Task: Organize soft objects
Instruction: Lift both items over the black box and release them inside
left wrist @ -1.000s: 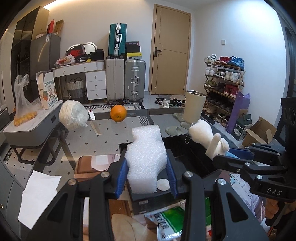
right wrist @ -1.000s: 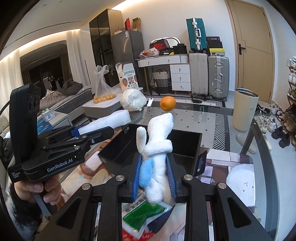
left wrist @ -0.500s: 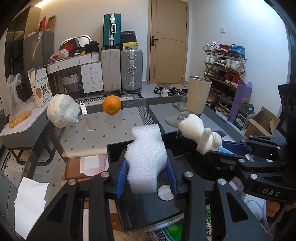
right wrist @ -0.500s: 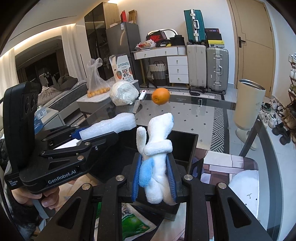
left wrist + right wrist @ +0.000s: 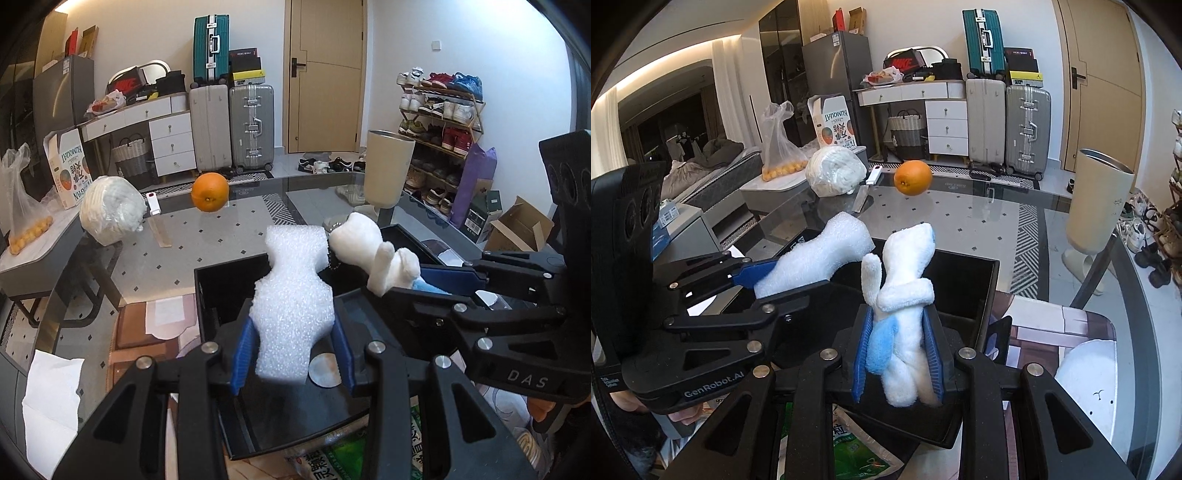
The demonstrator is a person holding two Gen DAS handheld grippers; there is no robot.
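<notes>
Glass table [image 5: 258, 229] carried everything; its top was transparent, floor tiles showed through. A black open-top box [image 5: 221, 291] sat near the close edge, on top of a green printed bag [image 5: 857, 454], and looked like the drop-off bin for the soft items. That would explain why both tools hung over it.

Wrapped white bundle [image 5: 110, 210] and an orange [image 5: 209, 192] sat at the far side of the table, well apart from the box. The orange isn't soft, so I judged it wasn't part of the sort.

Left gripper [image 5: 291, 354]: partly closed, blue pads pinching the lower end of a white foam piece [image 5: 295, 299], held upright above the box interior. Foam looked only lightly dented at the pads, so just enough squeeze to carry it.

Right gripper [image 5: 897, 354]: closed narrower, clamped around the body of a white plush toy [image 5: 905, 295] with a blue patch, head up, also over the box. Plush squashed noticeably between the pads. In the left view its head was just beside the foam's top; couldn't tell if they touched.

A small round silver disc [image 5: 325, 373] lay on the box floor below the foam.

Judgement: both items were at the release stage, neither in the box yet. Risk: plush snagging on pad ridges on release.
</notes>
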